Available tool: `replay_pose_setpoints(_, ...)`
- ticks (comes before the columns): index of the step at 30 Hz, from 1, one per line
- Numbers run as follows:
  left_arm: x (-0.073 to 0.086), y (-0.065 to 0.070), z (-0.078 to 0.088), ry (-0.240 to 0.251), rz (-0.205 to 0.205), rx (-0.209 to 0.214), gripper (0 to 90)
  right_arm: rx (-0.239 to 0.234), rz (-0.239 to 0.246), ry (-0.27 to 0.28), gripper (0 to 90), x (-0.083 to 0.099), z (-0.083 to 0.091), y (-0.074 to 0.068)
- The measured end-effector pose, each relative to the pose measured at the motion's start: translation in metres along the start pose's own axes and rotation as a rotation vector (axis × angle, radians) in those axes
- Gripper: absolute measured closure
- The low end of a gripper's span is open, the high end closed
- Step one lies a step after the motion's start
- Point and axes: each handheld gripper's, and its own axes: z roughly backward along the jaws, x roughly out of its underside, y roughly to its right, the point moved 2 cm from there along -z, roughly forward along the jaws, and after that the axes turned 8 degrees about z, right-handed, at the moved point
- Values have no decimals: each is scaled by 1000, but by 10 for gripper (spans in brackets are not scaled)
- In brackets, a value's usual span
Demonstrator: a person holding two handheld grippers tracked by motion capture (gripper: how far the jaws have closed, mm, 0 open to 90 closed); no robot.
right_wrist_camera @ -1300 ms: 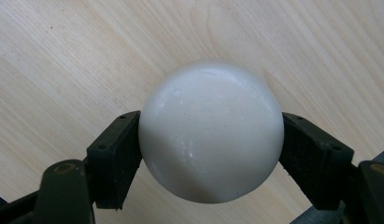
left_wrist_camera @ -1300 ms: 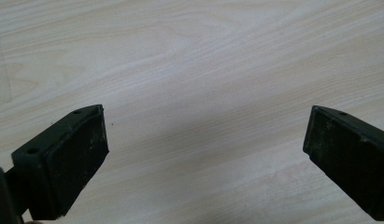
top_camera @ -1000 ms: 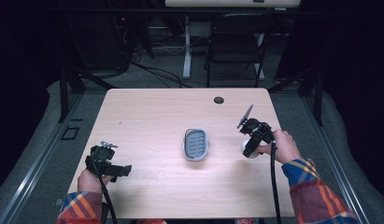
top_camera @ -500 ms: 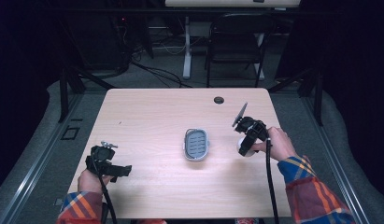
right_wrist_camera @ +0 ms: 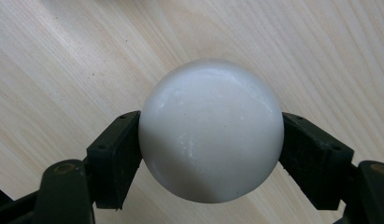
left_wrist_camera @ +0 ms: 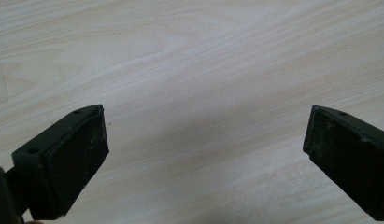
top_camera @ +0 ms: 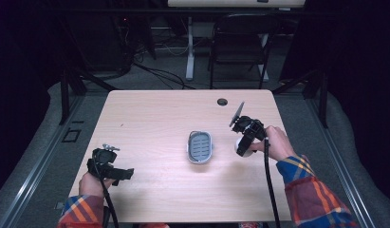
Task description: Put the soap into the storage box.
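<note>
A pale wooden table [top_camera: 150, 118] takes up most of the high view, with a dark chair [top_camera: 240, 45] on the floor beyond its far edge. Near the table's middle lies a small oval tray [top_camera: 200, 147], grey-rimmed with a ribbed blue-grey inside; everything else is placed from it. A small dark hole [top_camera: 222, 101] sits in the tabletop beyond the tray, close to the far edge. The right gripper [top_camera: 244, 148] is just to the right of the tray, apart from it, held by a hand in a plaid sleeve [top_camera: 316, 190]. Its jaws are closed on a white ball [right_wrist_camera: 210, 130], one pad pressing each side, with the tabletop right behind the ball. The left gripper [left_wrist_camera: 206, 154] is well to the left of the tray, nearer the person's edge; its jaws stand wide apart with only bare wood between them.
</note>
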Motion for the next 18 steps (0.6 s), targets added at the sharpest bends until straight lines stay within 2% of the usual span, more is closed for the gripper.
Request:
replay_pose_setpoints(6,0,0,0,0,2,1,0,-2,20,-12,247,-7,2,-2)
replay_pose_setpoints(18,1,0,0,-1,6,2,0,-5,45,0,247,-23,5,-5)
